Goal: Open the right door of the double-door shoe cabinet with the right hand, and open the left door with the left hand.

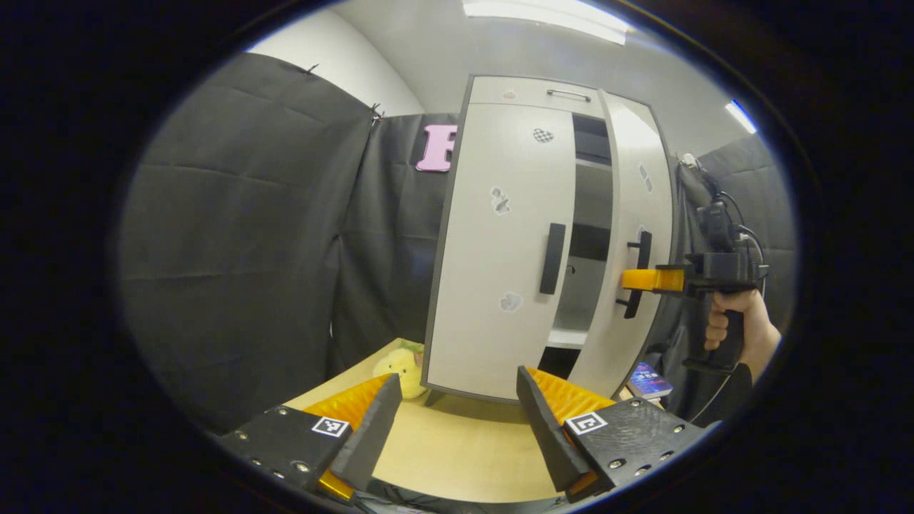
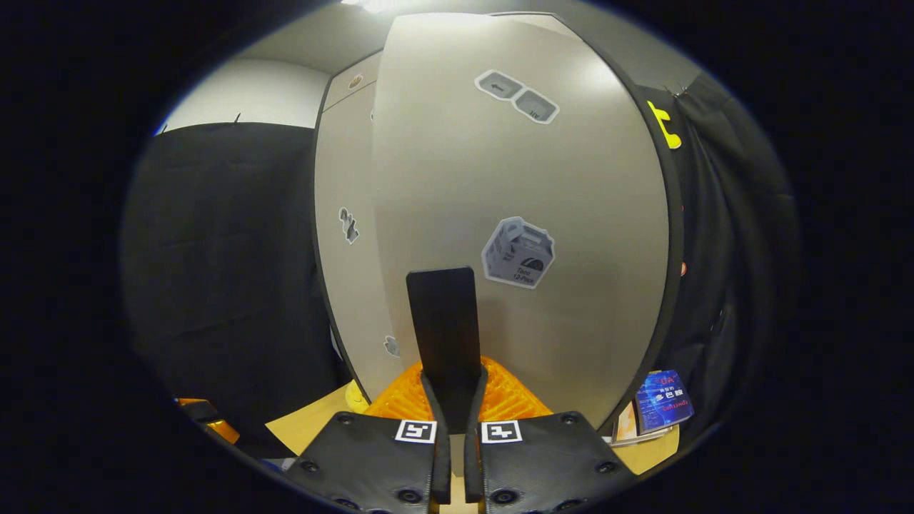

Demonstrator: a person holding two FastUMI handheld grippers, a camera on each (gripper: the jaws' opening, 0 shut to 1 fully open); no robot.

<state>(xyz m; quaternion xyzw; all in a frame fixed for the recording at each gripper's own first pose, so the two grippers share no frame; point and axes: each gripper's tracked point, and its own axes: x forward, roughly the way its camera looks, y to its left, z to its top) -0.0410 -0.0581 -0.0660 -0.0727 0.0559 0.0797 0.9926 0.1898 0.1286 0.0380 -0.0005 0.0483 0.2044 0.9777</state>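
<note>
At twelve o'clock of the wide-open, empty left gripper (image 1: 457,421), the left door's upright handle (image 1: 552,258) is faced; the right gripper (image 2: 451,400) is clamped on the right door's handle (image 2: 443,321).

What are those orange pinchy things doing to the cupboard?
A person holds one in each hand. The right gripper is clamped on the right door's handle, and that right door is partly open. The left gripper is open, back from the left door, which looks shut.

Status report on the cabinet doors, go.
Right tool clamped on right door handle, right door part open. Left tool open, short of left door, which is shut. Nothing in the way.
</note>
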